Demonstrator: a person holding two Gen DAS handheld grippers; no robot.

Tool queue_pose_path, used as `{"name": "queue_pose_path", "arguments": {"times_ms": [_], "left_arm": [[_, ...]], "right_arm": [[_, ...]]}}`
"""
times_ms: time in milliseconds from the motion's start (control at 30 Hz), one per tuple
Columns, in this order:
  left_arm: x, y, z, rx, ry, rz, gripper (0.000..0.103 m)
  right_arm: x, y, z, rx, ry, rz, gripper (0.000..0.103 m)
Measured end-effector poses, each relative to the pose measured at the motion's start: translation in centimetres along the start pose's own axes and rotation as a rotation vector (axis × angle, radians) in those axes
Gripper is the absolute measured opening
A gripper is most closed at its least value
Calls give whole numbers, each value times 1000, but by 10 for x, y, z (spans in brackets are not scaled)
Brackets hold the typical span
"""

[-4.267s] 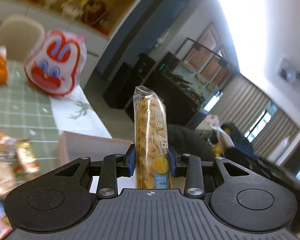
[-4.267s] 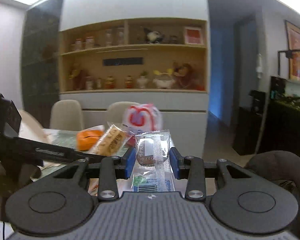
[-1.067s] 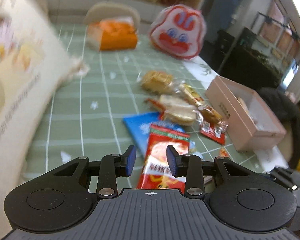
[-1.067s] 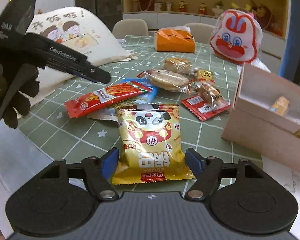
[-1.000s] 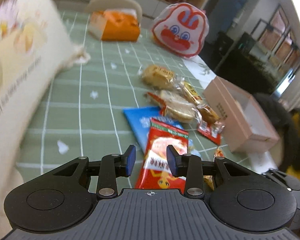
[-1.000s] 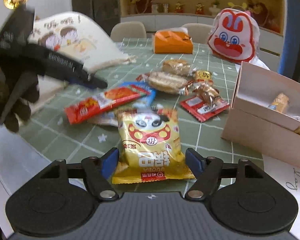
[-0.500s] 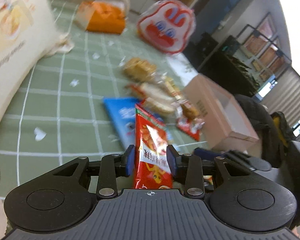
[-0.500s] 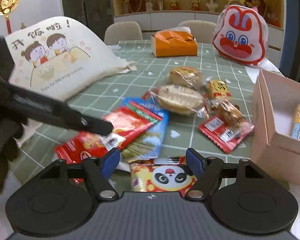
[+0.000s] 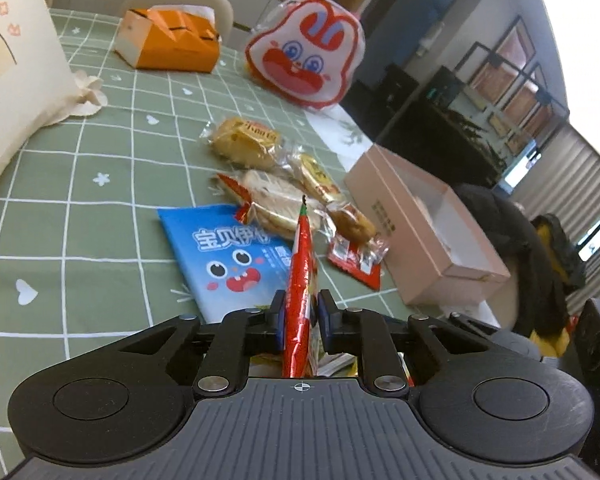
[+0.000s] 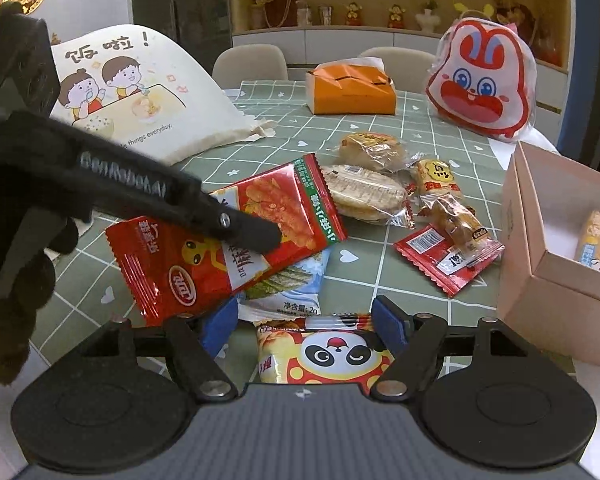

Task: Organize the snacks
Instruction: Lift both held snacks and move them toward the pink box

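Note:
My left gripper (image 9: 300, 316) has its jaws closing on a red snack packet (image 9: 300, 264), which stands edge-on between the pads. In the right wrist view the same red snack packet (image 10: 204, 264) hangs tilted above the table, pinched by the left gripper's fingers (image 10: 252, 236). My right gripper (image 10: 304, 324) stands open low over a yellow panda packet (image 10: 328, 356), which lies between its fingers without being squeezed. The open pink box (image 10: 540, 292) at the right holds a wrapped bar (image 10: 594, 240).
A blue packet (image 9: 220, 256) lies under the red one. Wrapped cakes (image 10: 364, 192) and a small red packet (image 10: 448, 256) lie mid-table. A cream tote bag (image 10: 140, 92), an orange box (image 10: 352, 92) and a rabbit bag (image 10: 480, 84) stand at the back. A gloved hand (image 10: 12, 280) is at left.
The left jaws have closed on the red packet, turned it on edge and raised it off the blue packet. The right gripper slid forward over the panda packet.

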State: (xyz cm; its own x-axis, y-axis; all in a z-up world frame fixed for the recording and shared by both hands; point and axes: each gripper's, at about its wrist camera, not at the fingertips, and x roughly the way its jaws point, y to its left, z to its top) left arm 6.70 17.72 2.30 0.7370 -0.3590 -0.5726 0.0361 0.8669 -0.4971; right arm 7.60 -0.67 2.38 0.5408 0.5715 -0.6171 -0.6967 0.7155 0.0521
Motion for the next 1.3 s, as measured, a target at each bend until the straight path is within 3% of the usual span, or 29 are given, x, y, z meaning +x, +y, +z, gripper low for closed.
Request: {"name": "queue_pose_path", "arguments": {"times_ms": [200,567,767,1100,1300], "left_arm": [[-9,4,-5,-5,-28,14,19],[-5,-1,-23,-51,25,-38,15],[-9,-26,-45,-2,59,-39,15],[-2,-47,-69,46,93,-75,16],[-1,-58,-73,85,111,-78,16]], "right_arm": [[-1,0,-1,-3,-3,0,75],[-30,-15,-22,9,6,19,75],[-56,-28,-43,-3,9,-27,75],[-114,-46,-63,-21,-79,-62,87],[-107,-49,-75,13,23,-60,87]]}}
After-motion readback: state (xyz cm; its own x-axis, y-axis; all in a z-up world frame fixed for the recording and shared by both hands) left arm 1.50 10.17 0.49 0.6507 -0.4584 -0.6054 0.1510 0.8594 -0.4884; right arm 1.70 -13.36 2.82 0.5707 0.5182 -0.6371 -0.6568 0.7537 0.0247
